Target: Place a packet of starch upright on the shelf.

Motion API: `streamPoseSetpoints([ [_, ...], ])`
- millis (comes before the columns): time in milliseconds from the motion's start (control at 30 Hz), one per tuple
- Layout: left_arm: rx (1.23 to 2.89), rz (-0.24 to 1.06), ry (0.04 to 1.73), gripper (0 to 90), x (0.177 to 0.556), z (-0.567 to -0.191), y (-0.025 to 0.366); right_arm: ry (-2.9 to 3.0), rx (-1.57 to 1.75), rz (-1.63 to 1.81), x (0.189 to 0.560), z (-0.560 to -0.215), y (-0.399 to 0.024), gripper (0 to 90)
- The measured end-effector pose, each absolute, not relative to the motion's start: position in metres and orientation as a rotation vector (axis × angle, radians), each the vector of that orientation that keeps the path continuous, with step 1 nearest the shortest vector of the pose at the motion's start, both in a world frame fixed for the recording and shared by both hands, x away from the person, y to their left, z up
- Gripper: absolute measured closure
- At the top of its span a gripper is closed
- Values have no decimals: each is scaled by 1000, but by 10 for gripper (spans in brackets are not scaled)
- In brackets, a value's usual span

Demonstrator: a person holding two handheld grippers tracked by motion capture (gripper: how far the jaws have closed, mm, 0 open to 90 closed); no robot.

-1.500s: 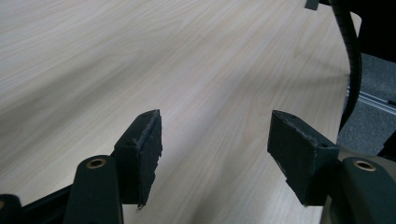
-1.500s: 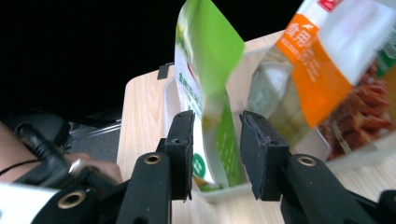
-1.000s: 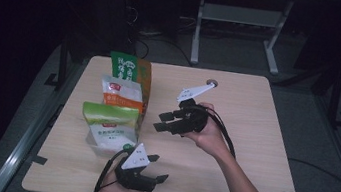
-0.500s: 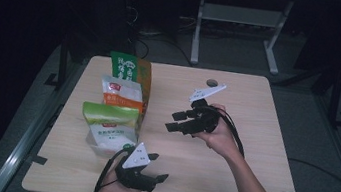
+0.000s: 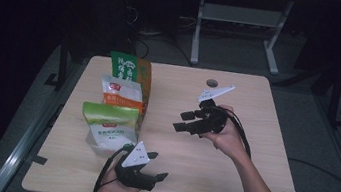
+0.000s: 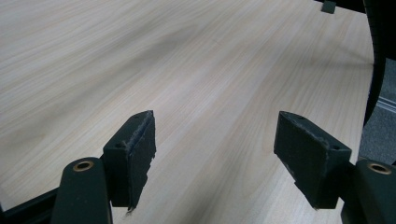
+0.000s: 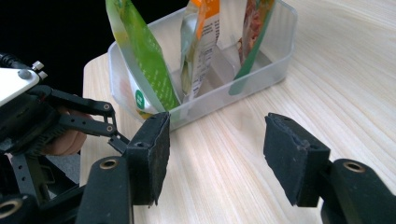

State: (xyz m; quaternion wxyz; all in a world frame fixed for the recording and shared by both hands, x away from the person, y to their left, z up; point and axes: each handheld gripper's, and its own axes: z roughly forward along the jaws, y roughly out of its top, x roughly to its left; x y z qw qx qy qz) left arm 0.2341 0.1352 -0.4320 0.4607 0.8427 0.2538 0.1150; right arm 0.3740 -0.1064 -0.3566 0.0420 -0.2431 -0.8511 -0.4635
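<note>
right gripper (image 5: 182, 120) of mine just widened, nothing between its jaws, facing clear plastic tray (image 7: 280, 51) of upright snack pouches (image 5: 120, 96), left gripper (image 5: 157, 177) spread, nothing held, over pale wooden table (image 5: 257, 108)

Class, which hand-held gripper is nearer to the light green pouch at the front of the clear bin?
Left. The left hand-held gripper sits just beside the light green pouch; the right hand-held gripper hovers farther off.

table (image 7: 327, 70): matt pale wood | bin (image 7: 280, 28): clear plastic | pouches (image 7: 140, 56): glossy
</note>
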Motion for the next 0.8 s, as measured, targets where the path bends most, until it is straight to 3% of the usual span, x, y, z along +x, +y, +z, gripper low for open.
streamPoseSetpoints([
  [800, 2078, 289, 632, 284, 243, -430, 132, -2606, -875, -1391, 371, -365, -152, 380],
])
